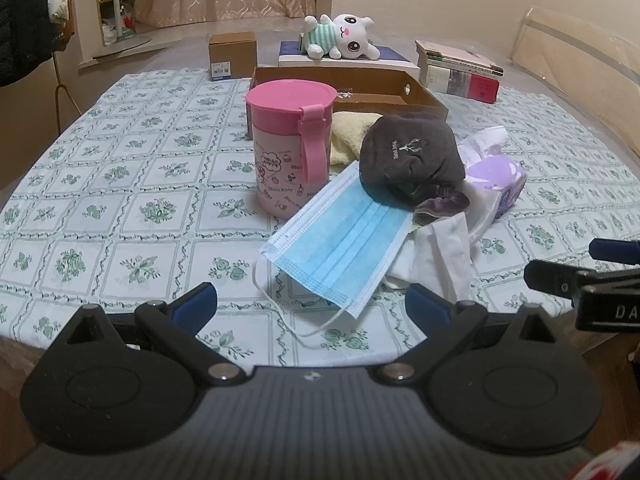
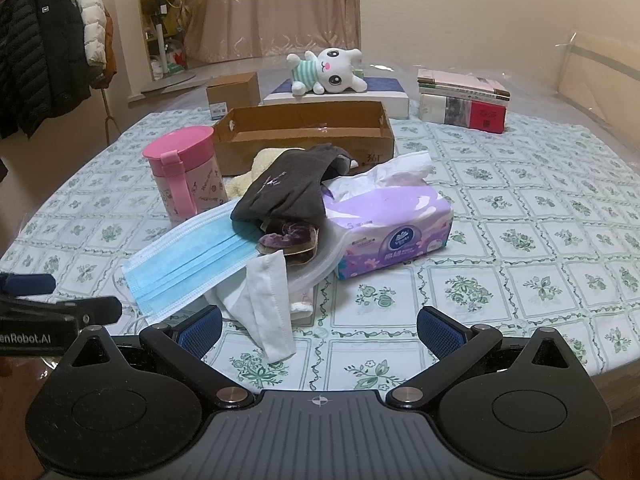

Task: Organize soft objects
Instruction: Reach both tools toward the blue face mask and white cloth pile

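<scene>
Nearest the lenses, both hand-held grippers hover low over the near edge of the desk (image 1: 100,184), fingers spread wide with nothing between them: the left hand-held gripper (image 1: 310,306) faces a blue surgical mask (image 1: 340,240), and the right hand-held gripper (image 2: 320,330) faces a white folded cloth (image 2: 268,304). Each gripper's tip shows at the edge of the other's view.

An open cardboard box (image 2: 304,136) sits behind the pile; only a scrap of clear wrap shows on its floor. A pink lidded cup (image 1: 290,148) stands closed to its left. The purple tissue pack (image 2: 394,232) has a tissue sticking out of its top.

Soft things lie heaped in the middle: a dark grey cloth (image 2: 288,188) rests over the mask and against the tissue pack, a yellow towel (image 1: 352,136) lies behind it, and a small purple item (image 2: 288,236) sits under its front edge.

A floral tablecloth covers the desk. At the far side a white plush toy (image 2: 332,70) lies on a flat box, beside a small carton (image 2: 234,94) and stacked books (image 2: 464,106). Coats (image 2: 52,48) hang at left, and curtains (image 2: 276,4) hang behind.
</scene>
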`<state>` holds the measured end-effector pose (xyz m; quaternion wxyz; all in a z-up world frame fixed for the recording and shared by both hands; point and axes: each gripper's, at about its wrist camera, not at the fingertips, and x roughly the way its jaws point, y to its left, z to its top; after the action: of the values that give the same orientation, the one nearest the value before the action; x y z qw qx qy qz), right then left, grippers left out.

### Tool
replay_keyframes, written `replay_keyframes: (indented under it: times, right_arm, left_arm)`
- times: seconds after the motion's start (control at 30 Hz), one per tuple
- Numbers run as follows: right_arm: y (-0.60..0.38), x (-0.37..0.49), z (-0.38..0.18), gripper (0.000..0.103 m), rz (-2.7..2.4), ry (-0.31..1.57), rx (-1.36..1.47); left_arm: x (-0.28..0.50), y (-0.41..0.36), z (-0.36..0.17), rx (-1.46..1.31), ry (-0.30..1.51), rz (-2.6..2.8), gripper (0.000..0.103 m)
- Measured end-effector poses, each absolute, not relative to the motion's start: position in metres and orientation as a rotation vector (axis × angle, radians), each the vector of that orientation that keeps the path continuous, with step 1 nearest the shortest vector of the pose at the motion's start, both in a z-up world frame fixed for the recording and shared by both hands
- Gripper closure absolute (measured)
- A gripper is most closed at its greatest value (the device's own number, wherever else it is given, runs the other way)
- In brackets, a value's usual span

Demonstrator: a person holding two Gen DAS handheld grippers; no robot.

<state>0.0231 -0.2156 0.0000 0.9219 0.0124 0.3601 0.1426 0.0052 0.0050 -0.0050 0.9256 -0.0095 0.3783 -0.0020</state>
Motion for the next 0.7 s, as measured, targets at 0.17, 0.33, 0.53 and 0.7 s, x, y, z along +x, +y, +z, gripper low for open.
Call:
replay_keyframes:
  times: [0.17,0.33,0.53,0.7]
  right_arm:
    - [-0.209,0.028,-0.012,0.000,0.312,0.755,0.022]
    - [-0.205,0.034,-0.019,0.000,0.326,0.763,0.027]
    - [-0.201,0.041,-0.026,0.000,0.337,0.768,0.024]
    - [-0.197,0.044,-0.029,0.000,0.349,0.768,0.023]
  left_arm:
    - [0.018,0.017,-0.009,-0.001,0.792,-0.021,0.003]
    - [0.030,0.026,-0.014,0.008,0.795,-0.057,0.004]
    - [0.043,0.030,-0.020,0.033,0.794,-0.097,0.004]
    - [0.054,0.031,-0.024,0.051,0.801,-0.133,0.006]
